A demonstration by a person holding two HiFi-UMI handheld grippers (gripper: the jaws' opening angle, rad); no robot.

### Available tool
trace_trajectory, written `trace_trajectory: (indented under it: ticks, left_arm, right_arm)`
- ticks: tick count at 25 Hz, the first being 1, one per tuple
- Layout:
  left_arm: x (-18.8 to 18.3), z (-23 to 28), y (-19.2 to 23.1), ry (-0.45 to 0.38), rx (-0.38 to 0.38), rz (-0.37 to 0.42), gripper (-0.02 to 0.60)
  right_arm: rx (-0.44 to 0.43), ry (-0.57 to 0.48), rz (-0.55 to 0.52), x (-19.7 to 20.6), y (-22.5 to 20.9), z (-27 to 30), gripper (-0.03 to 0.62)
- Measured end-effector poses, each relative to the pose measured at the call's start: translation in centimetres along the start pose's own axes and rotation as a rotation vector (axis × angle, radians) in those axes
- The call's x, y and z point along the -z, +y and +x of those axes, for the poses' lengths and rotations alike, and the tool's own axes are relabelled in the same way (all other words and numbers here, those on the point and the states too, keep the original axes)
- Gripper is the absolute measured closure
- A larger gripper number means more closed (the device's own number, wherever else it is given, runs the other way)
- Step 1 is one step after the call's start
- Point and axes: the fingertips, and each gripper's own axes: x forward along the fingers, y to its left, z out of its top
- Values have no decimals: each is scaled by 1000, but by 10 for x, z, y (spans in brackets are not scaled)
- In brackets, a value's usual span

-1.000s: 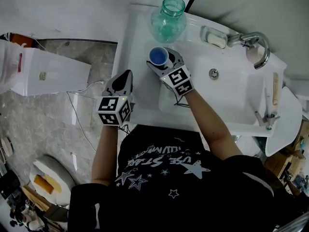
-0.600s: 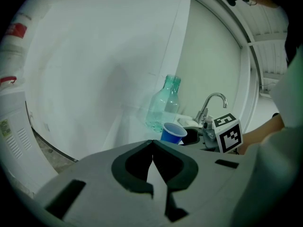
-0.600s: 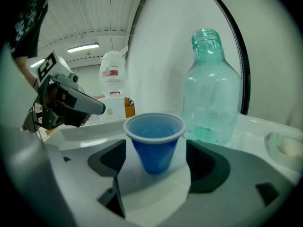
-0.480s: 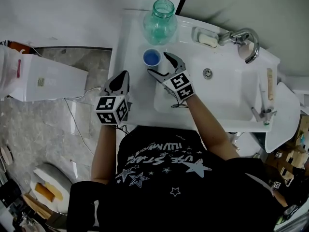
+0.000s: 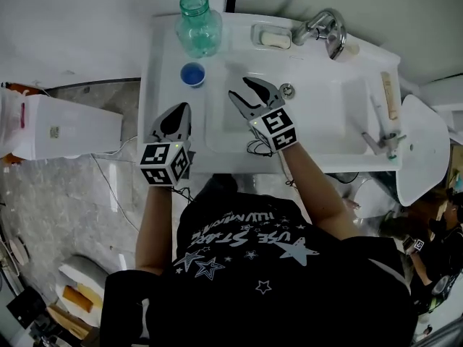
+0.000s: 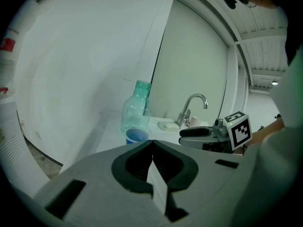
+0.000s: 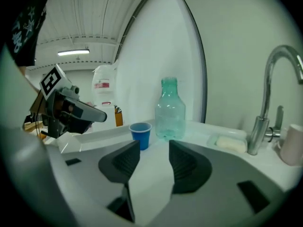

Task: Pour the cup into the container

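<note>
A small blue cup (image 5: 192,74) stands upright on the left ledge of the white sink (image 5: 168,63), just in front of a clear green-tinted bottle (image 5: 199,22). In the right gripper view the cup (image 7: 140,135) and the bottle (image 7: 169,110) stand side by side ahead of the jaws. My right gripper (image 5: 242,89) hangs over the basin, to the right of the cup and apart from it. Its jaws are closing with nothing between them. My left gripper (image 5: 181,110) is shut and empty, over the sink's front left edge.
A chrome faucet (image 5: 324,29) and a soap dish (image 5: 273,37) sit at the back of the basin (image 5: 318,114). A brush (image 5: 388,96) lies on the right ledge. A white box (image 5: 61,129) stands on the floor to the left.
My right gripper let go of the blue cup and drew back right, over the basin. The cup stays standing by the bottle. The left gripper has hardly moved.
</note>
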Motion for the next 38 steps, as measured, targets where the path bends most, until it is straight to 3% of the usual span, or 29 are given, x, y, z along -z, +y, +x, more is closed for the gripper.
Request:
trace_trajectory:
  ticks: [11, 23, 38]
  left_arm:
    - [13, -24, -92, -23, 40, 38, 571]
    - [38, -71, -181, -59, 92, 71, 571]
    - [82, -136, -299, -76, 132, 105, 571]
  right_arm:
    - [91, -49, 3, -11, -8, -98, 586]
    - [163, -113, -24, -6, 14, -215, 588]
    - [240, -111, -12, 47, 44, -371, 588]
